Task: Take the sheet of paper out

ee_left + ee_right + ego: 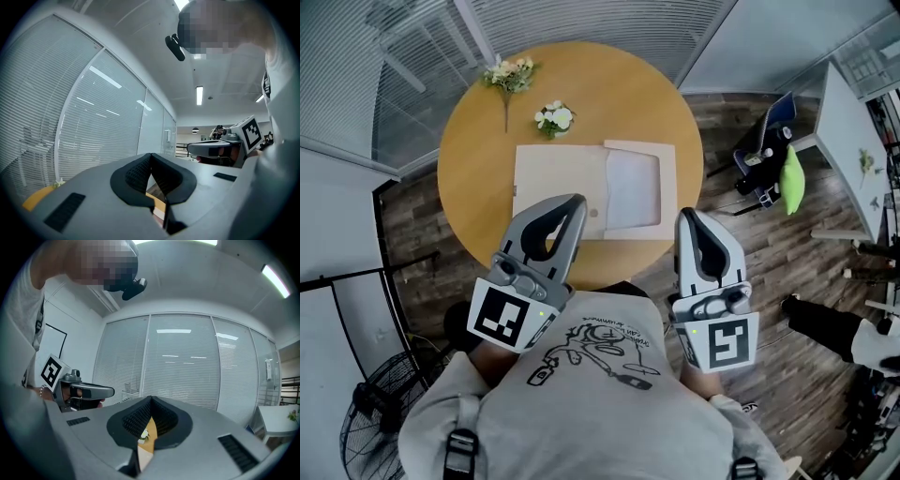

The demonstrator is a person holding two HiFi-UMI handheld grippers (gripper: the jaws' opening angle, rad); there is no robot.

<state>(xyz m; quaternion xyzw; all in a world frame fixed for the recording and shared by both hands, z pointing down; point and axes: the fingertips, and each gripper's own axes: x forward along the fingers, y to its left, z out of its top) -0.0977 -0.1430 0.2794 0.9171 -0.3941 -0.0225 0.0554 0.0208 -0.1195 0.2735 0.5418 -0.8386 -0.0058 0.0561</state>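
Showing the approach stage, before any contact with the work. A white sheet of paper (633, 187) lies half-exposed in the open right end of a flat beige envelope (558, 183), which rests near the middle of the round wooden tabletop (478, 159). Two small flower sprigs (511, 73) (554, 117) lie beyond it on the far side. The left hand-held gripper (575, 204) and the right hand-held gripper (686, 217) are both held close to the person's chest, above the near edge and clear of the envelope. Each has its jaws pressed together at the tips with nothing between them, as each gripper's own view confirms.

For a clean extraction, the jaws probably need to spread before they descend. One gripper would best pin the beige part flat while the other pinches only the white sheet's exposed margin — not the envelope's border with it. A pull kept low and parallel to the tabletop, away from the pinned end, should limit creasing or tearing; a grip too deep risks dragging the whole envelope along.
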